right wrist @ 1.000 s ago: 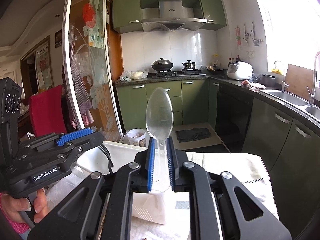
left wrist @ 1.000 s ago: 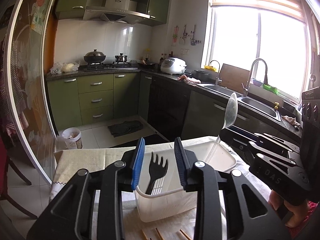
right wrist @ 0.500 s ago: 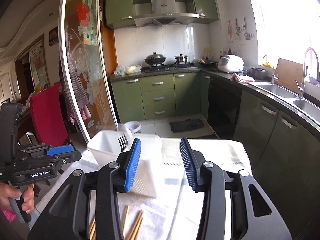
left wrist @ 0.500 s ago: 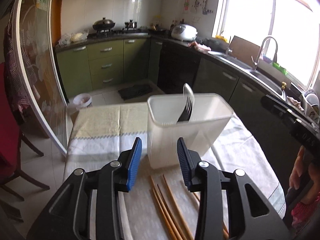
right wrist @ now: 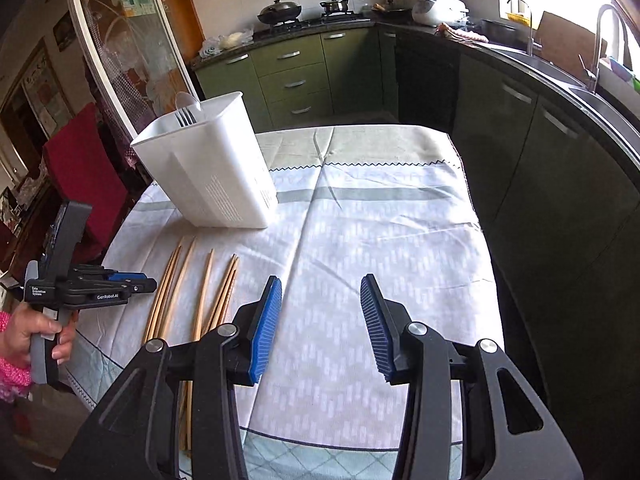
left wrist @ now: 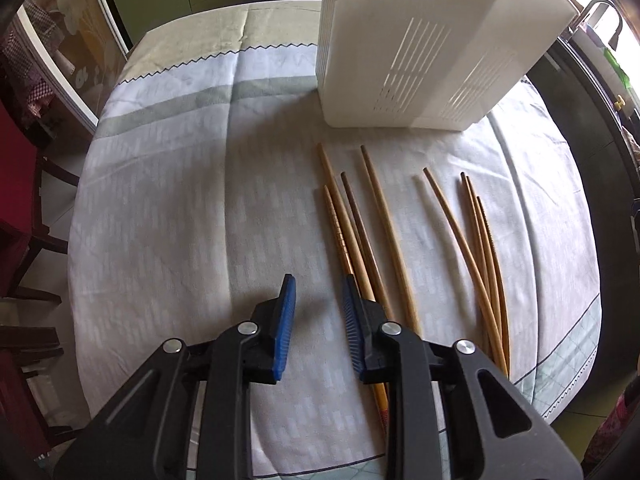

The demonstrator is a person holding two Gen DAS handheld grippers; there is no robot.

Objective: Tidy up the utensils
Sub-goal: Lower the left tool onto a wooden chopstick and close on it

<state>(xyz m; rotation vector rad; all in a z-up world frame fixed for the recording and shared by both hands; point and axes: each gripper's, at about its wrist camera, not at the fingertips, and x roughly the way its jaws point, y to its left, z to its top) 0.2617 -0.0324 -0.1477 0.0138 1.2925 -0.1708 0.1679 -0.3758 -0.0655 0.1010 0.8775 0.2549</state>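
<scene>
A white slotted utensil holder (left wrist: 404,52) (right wrist: 208,172) stands at the far side of the table. A black fork (right wrist: 185,117) and a clear spoon (right wrist: 186,100) stick out of it. Several wooden chopsticks (left wrist: 360,224) (right wrist: 200,292) lie loose on the cloth in front of it, in two loose groups. My left gripper (left wrist: 317,292) (right wrist: 134,282) points steeply down at the cloth. Its jaws are closing with nothing between them, and the nearest chopsticks lie just outside its right finger. My right gripper (right wrist: 322,292) is open and empty over bare cloth, to the right of the chopsticks.
A pale checked tablecloth (right wrist: 360,220) covers the round table. A red-draped chair (right wrist: 84,168) stands at the table's left, beside a glass sliding door (right wrist: 132,60). Dark green kitchen cabinets (right wrist: 520,140) run along the right. A hand (right wrist: 24,332) holds the left gripper's handle.
The right gripper let go of the clear spoon into the holder, opened and drew back. The left gripper tipped down from the holder to the cloth beside the chopsticks, its jaws narrowing.
</scene>
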